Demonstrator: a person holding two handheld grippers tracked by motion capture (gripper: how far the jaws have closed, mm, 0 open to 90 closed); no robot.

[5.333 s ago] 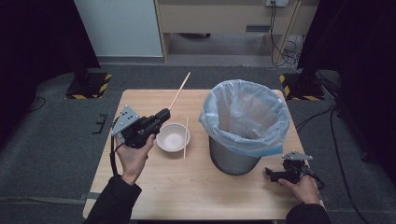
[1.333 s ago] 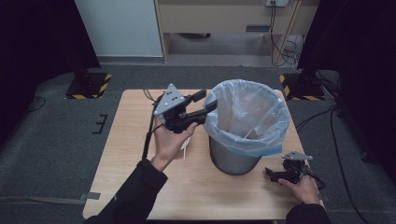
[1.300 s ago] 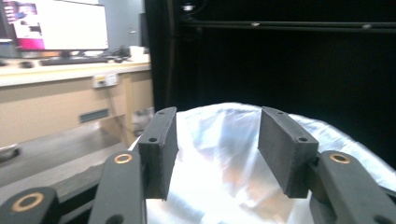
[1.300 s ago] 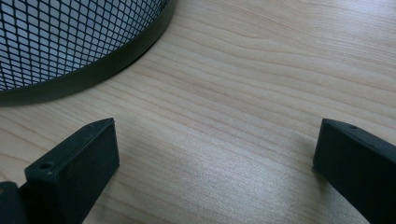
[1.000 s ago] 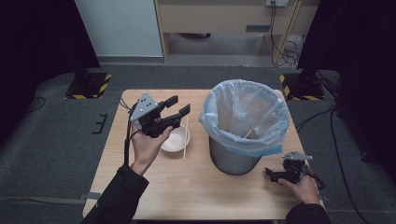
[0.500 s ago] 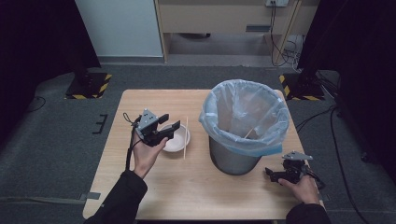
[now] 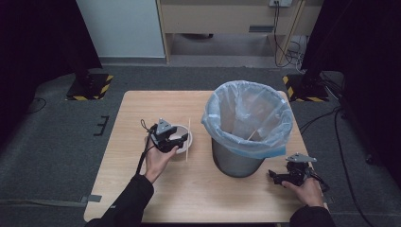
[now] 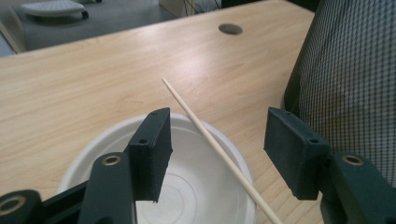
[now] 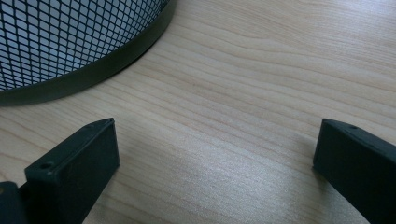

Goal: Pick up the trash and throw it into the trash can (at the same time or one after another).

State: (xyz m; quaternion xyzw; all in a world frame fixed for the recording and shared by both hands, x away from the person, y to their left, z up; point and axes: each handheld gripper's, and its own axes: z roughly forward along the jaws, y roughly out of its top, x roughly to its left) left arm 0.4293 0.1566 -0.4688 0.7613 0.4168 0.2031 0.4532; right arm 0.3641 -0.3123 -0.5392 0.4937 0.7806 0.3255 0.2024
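A white bowl (image 7: 184,134) sits on the wooden table (image 7: 203,198), left of a mesh bin (image 7: 235,161). My left gripper (image 7: 178,141) hovers low over the bowl with its jaws open. In the left gripper view the left gripper (image 8: 219,135) straddles a thin wooden stick (image 8: 205,133) that lies across the bowl (image 8: 187,196) rim, and the pads do not touch it. From above, that stick (image 7: 188,139) lies along the bowl's right side. My right gripper (image 7: 279,178) rests open near the table's front right corner, with bare wood between the jaws of the right gripper (image 9: 215,140).
The bin wears a pale blue bag (image 7: 246,106), and another stick (image 7: 253,134) leans inside it. Its mesh wall (image 8: 350,84) stands close on the right of my left jaws, and its base (image 9: 93,65) lies just ahead of my right jaws. A cable hole (image 8: 231,29) marks the table's far side.
My left gripper has come away from the bin's rim, moving left and down to just above the bowl. The right hand has stayed where it was.
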